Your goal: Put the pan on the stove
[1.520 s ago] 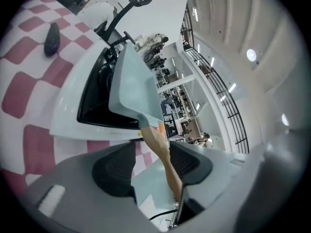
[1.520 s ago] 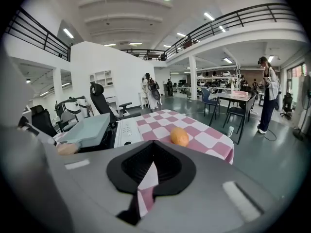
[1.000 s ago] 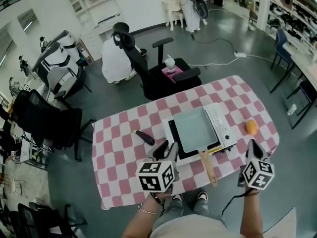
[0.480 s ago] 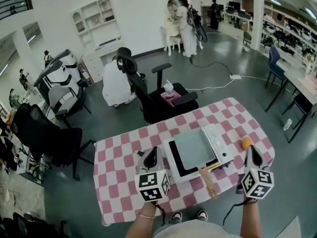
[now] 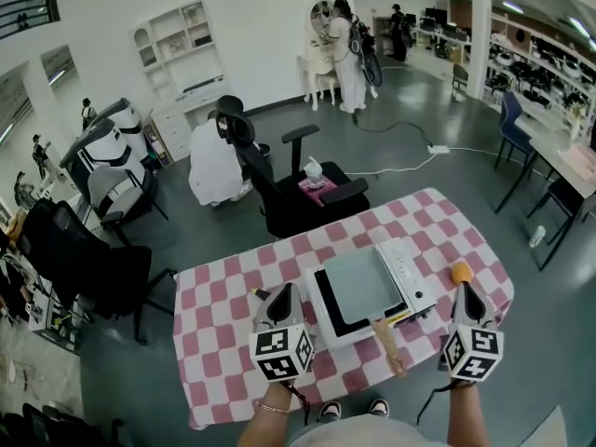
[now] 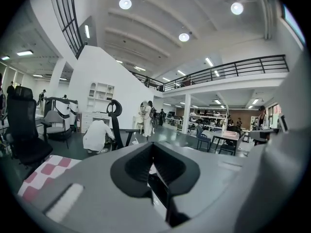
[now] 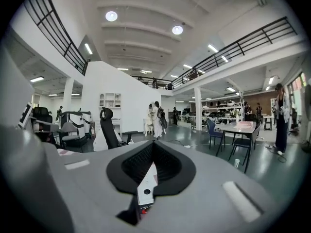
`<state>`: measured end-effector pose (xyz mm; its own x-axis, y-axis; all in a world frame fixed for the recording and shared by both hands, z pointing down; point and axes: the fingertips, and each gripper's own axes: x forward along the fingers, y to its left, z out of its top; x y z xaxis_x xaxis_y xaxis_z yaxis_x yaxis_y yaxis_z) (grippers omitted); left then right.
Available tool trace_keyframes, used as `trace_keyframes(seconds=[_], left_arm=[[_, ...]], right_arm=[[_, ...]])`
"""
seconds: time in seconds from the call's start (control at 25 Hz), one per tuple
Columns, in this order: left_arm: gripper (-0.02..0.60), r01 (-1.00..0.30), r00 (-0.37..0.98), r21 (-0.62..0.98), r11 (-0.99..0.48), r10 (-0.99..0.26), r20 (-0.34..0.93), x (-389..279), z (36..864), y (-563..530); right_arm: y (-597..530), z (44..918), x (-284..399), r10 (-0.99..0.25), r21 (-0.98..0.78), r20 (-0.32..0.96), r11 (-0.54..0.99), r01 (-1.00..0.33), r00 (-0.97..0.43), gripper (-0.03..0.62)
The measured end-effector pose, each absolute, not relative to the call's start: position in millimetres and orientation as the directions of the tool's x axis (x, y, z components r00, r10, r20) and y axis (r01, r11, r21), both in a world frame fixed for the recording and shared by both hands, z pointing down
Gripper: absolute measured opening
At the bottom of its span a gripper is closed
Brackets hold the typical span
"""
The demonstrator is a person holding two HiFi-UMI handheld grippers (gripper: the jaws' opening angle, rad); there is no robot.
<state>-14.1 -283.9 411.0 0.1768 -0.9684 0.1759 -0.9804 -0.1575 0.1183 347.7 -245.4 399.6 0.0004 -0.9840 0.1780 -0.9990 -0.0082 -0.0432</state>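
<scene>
Pan (image 5: 361, 282) looks already seated on the stove (image 5: 413, 266), mid-table, with its wooden handle (image 5: 389, 341) poking toward the near edge. Left gripper (image 5: 282, 293) and right gripper (image 5: 464, 293) hover either side of it, jaws closed together on both, nothing held (both gripper views agree). Risk: a gripper swinging inward clips the handle and twists the pan off the burner. The orange (image 5: 461, 272) just beyond the right gripper could also get nudged and roll off the table.

No legible text, labels or numbers anywhere in view.
</scene>
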Motion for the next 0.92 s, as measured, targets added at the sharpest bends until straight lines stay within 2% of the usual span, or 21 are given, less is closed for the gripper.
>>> trace_keyframes(seconds=[0.92], left_arm=[[-0.002,-0.983,0.156,0.129,-0.133,-0.971,0.184,-12,419,-272]], right_arm=[[-242,403,352,-0.983,-0.052,0.181,0.013,-0.999,-0.023,0.008]])
